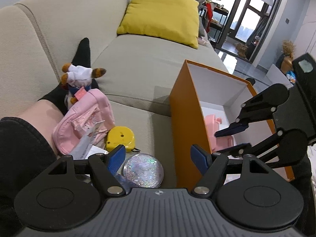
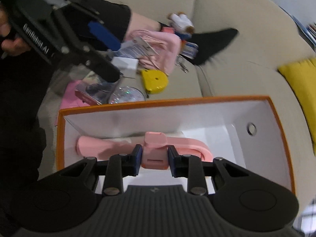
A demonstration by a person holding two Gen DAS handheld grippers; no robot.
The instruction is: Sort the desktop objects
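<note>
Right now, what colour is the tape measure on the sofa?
The tape measure is yellow, clearest in the left wrist view.

An orange box (image 2: 164, 101) with white insides stands open on the sofa. A pink plastic thing (image 2: 110, 146) lies flat on its bottom, with a blocky pink part (image 2: 155, 154) sticking up. Beside the box, outside it, lie more things in a heap: a round clear case full of glitter (image 1: 143, 170), a yellow tape measure (image 1: 120, 137) just behind it, a soft pink pouch (image 1: 86, 122) with a paper tag, a small white block (image 2: 124, 63), and a little brown plush toy in white clothes (image 1: 79, 77).
</note>
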